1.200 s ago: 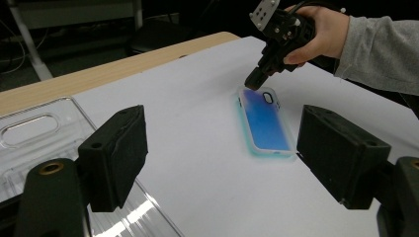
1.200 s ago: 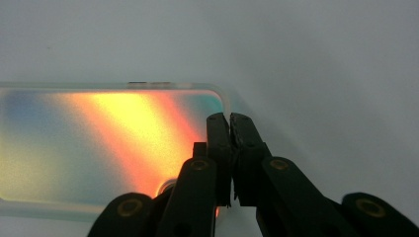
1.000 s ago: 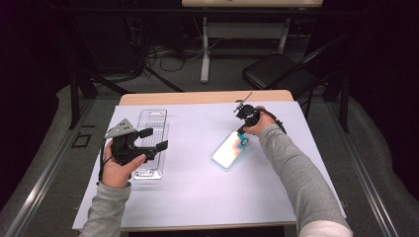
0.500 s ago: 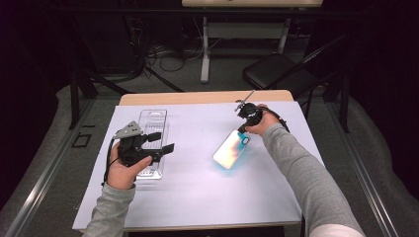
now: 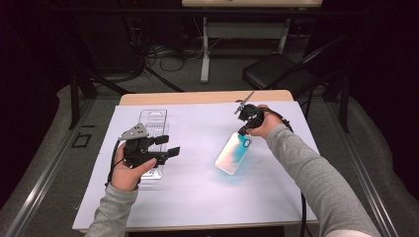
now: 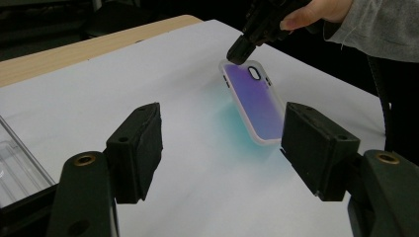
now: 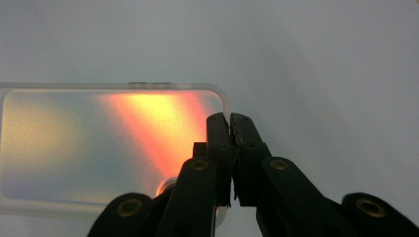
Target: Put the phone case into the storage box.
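An iridescent phone case (image 5: 233, 154) with a clear rim hangs tilted over the white sheet, its far end raised. My right gripper (image 5: 243, 131) is shut on the rim by the camera cut-out, which is plain in the right gripper view, where the jaws (image 7: 230, 121) pinch the case (image 7: 89, 143). My left gripper (image 5: 170, 145) hovers at the left over a clear plastic tray (image 5: 152, 121). Its jaws have just been closing, still stand apart and have nothing between them. In the left gripper view the gripper (image 6: 222, 148) faces the case (image 6: 257, 103) and the right gripper (image 6: 237, 52).
A white sheet (image 5: 197, 192) covers most of the wooden table (image 5: 197, 97). The tray's corner (image 6: 15, 158) lies at my left gripper's lower left. Behind the table stand a black chair (image 5: 276, 74) and a desk leg with cables on the floor.
My right gripper has risen a little with the case's end. My left gripper has edged right over the tray and its jaws have narrowed.
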Action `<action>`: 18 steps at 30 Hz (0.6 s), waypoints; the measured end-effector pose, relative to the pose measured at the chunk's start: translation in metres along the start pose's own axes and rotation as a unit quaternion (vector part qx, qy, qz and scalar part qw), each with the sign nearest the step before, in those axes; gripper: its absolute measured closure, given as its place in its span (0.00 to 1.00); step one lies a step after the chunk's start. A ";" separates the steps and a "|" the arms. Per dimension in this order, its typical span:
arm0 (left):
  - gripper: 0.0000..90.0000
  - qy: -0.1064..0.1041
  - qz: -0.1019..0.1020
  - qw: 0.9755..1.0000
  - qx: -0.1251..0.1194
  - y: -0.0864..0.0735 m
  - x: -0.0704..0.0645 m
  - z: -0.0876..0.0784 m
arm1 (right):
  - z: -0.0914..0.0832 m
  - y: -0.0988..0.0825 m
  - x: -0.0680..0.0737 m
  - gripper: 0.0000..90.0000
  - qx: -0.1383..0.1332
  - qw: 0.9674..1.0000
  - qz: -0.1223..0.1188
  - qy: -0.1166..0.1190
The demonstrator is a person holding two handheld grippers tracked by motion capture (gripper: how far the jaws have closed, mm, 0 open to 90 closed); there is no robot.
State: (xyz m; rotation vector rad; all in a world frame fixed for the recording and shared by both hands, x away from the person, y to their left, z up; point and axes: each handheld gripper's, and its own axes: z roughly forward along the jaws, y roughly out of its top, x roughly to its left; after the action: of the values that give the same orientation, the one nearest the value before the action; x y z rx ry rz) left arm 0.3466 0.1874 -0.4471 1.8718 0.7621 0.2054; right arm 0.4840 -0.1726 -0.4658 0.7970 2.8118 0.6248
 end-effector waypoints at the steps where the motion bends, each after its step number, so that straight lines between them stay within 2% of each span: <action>1: 0.36 0.000 0.002 1.000 0.000 0.000 0.000 0.000 | -0.001 0.000 0.002 0.98 0.000 1.000 -0.002 0.002; 3: 0.37 -0.009 -0.005 1.000 0.005 0.000 -0.001 0.001 | -0.003 0.001 0.005 0.98 -0.006 1.000 -0.007 0.002; 5: 0.37 -0.008 -0.006 1.000 0.004 0.000 -0.002 0.002 | -0.006 0.002 0.008 0.98 -0.003 1.000 -0.015 0.003; 9: 0.37 -0.018 -0.012 1.000 0.004 -0.001 -0.002 0.004 | -0.011 0.005 0.015 0.98 0.001 1.000 -0.028 0.000; 13: 0.37 -0.020 -0.013 1.000 0.005 -0.002 -0.004 0.008 | -0.017 0.010 0.021 0.98 -0.008 0.999 -0.043 -0.004; 18: 0.37 -0.027 -0.035 0.999 0.008 -0.005 -0.004 0.012 | -0.025 0.015 0.030 0.98 -0.010 0.999 -0.052 -0.005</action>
State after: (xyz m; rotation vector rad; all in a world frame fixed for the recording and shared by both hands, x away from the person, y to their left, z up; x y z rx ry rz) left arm 0.3467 0.1769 -0.4556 1.8555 0.7932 0.1025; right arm 0.4596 -0.1540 -0.4378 0.6422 2.8127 0.6298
